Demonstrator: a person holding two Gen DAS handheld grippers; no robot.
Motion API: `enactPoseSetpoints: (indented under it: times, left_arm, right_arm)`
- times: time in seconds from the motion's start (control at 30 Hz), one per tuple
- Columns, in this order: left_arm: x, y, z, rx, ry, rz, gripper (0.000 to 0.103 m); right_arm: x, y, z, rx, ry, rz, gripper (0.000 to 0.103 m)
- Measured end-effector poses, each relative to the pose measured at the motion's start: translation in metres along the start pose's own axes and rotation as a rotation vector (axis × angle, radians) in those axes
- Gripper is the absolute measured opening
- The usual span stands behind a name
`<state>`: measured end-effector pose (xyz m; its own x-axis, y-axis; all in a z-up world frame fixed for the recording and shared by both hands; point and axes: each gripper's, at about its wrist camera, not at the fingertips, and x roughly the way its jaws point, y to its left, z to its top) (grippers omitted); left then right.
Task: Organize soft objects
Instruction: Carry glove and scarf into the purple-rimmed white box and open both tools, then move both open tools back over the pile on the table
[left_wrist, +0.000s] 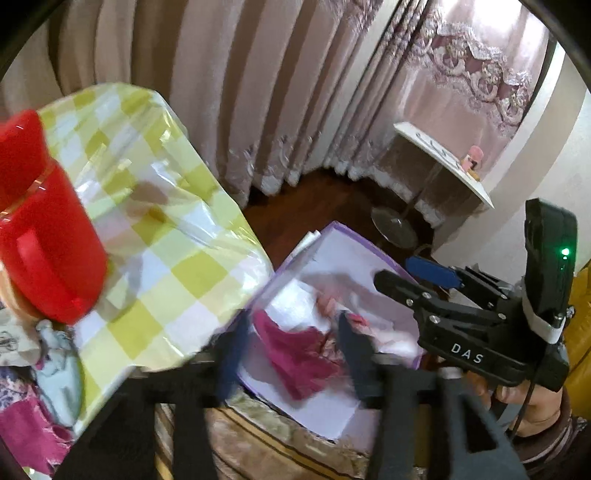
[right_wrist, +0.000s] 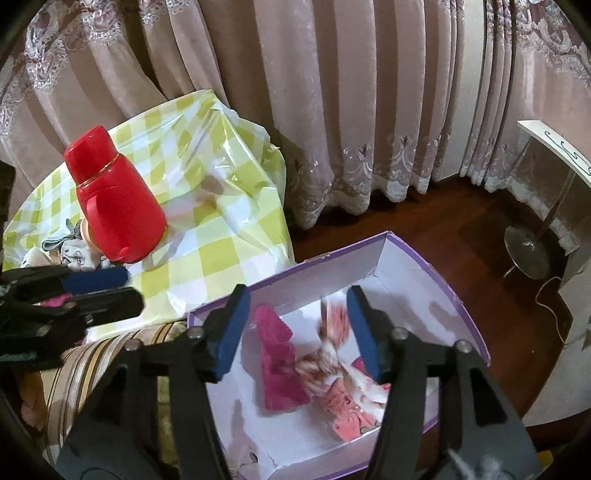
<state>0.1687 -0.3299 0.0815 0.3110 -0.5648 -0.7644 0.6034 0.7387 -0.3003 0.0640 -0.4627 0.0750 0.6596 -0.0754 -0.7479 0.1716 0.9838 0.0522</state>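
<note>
A white box with a purple rim (right_wrist: 436, 273) (left_wrist: 354, 236) stands on a striped cushion. In it lie a magenta cloth (right_wrist: 277, 365) (left_wrist: 295, 354) and a pink patterned cloth (right_wrist: 351, 410). My right gripper (right_wrist: 299, 332) hangs open over the box. A blurred pink-and-white cloth (right_wrist: 332, 332) shows between its blue pads, close to the right one, and is not pinched. My left gripper (left_wrist: 291, 354) is blurred and open above the box's near-left corner, with nothing between its fingers. The left wrist view shows the right gripper (left_wrist: 395, 271) over the box's far side; the left gripper (right_wrist: 133, 286) appears at the right wrist view's left edge.
A red jug (right_wrist: 114, 199) (left_wrist: 44, 236) stands on a table with a yellow-checked plastic cover (right_wrist: 221, 206) (left_wrist: 166, 229). Several more cloths (left_wrist: 40, 369) (right_wrist: 70, 251) are piled beside the jug. Pink curtains hang behind. A white side table (left_wrist: 443, 162) and a round metal base (right_wrist: 528, 251) stand on the wood floor.
</note>
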Motion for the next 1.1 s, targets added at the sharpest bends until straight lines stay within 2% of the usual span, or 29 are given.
enactPoseSetpoints:
  times: [0.03,0.07,0.13,0.27,0.43,0.53,0.7,0.8,0.87,0.97,1.1]
  left_arm:
    - [-0.004,0.001,-0.002,0.001,-0.019,0.01,0.07]
    - [-0.01,0.001,-0.003,0.004,-0.046,0.024,0.072]
    - [-0.022,0.002,-0.006,0.007,-0.083,0.036,0.072]
    - [-0.038,0.001,-0.015,0.007,-0.107,0.044,0.074]
    - [-0.059,0.005,-0.035,-0.032,-0.159,0.081,0.079]
    - [-0.074,0.014,-0.047,-0.065,-0.218,0.1,0.081]
    - [-0.096,0.027,-0.066,-0.05,-0.258,0.184,0.082]
    - [-0.108,0.043,-0.081,-0.083,-0.27,0.227,0.082]
    - [-0.115,0.059,-0.092,-0.129,-0.254,0.228,0.082]
    - [-0.126,0.083,-0.11,-0.208,-0.243,0.216,0.082]
    - [-0.146,0.111,-0.136,-0.281,-0.26,0.26,0.082]
  right_arm:
    - [-0.001,0.001,0.0,-0.004,-0.003,-0.001,0.063]
    - [-0.002,0.002,0.0,-0.006,-0.006,-0.001,0.064]
    - [-0.004,0.005,0.001,-0.01,-0.013,0.002,0.067]
    - [-0.011,0.016,0.003,-0.042,-0.05,0.005,0.07]
    - [-0.025,0.034,0.005,-0.06,-0.131,0.014,0.087]
    - [-0.03,0.047,0.008,-0.07,-0.158,0.009,0.093]
    - [-0.029,0.066,0.007,-0.086,-0.159,-0.012,0.096]
    - [-0.028,0.078,0.001,-0.135,-0.176,-0.01,0.097]
    - [-0.028,0.088,-0.004,-0.181,-0.191,-0.015,0.097]
    - [-0.023,0.098,-0.009,-0.204,-0.169,0.023,0.097]
    - [-0.021,0.105,-0.013,-0.217,-0.126,0.131,0.097]
